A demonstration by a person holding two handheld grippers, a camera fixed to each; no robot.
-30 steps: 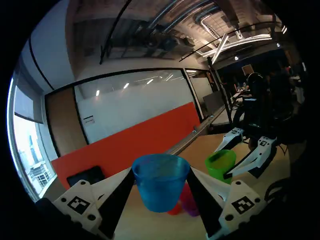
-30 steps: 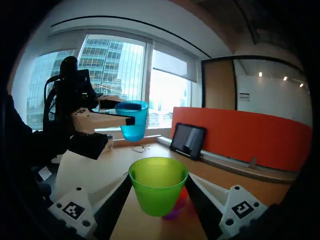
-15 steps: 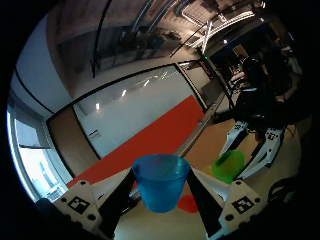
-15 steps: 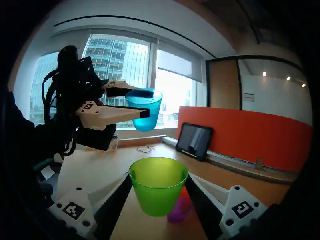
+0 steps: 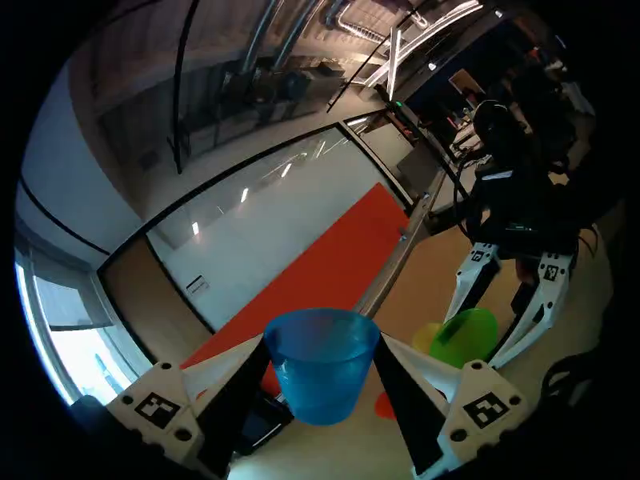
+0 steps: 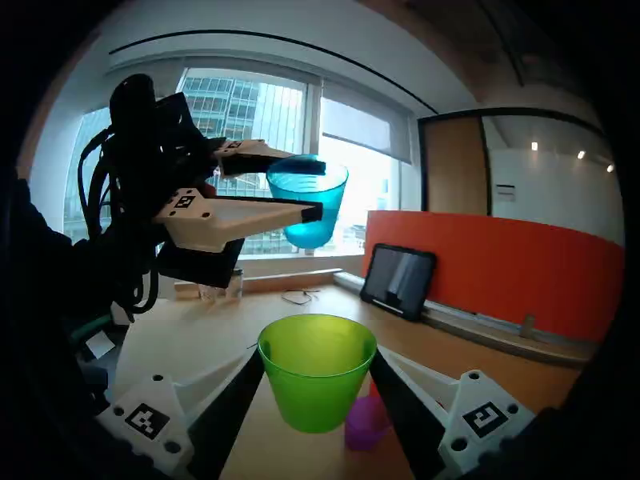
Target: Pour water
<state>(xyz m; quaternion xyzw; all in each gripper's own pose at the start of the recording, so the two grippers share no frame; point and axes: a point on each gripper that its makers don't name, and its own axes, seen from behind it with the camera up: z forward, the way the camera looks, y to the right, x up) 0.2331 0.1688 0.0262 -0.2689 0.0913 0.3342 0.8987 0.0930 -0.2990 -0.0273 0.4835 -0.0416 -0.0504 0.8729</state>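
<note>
Blue plastic, see-through: the blue cup (image 5: 322,374) sits between the two fingers of the left gripper (image 5: 320,354), which are closed onto its sides just under the rim. In the right gripper view it hangs in the air, higher than the green cup (image 6: 317,372) and beyond it, in front of the window (image 6: 240,120). Its mouth faces up, its narrow base faces down and its long axis is close to vertical. The near finger crosses the wall of the cup there and hides part of it.

The right gripper (image 6: 318,362) grips the green cup the same way, one finger pressed on each side. That cup also stands mouth up with its axis vertical, above the table (image 6: 200,336).

In the left gripper view the room is strongly slanted, so the green cup looks tipped over there. A yellow shape (image 5: 426,336) peeks out behind it, too hidden to name.

Whether either cup holds water cannot be told, as the walls are tinted and the insides show no clear level.

A purple cup (image 6: 366,420) stands on the table below the green cup, partly covered by it and by a finger. A tablet (image 6: 398,280) leans near an orange panel (image 6: 520,280). The hand behind the left gripper is a dark mass of cables and sleeve.
</note>
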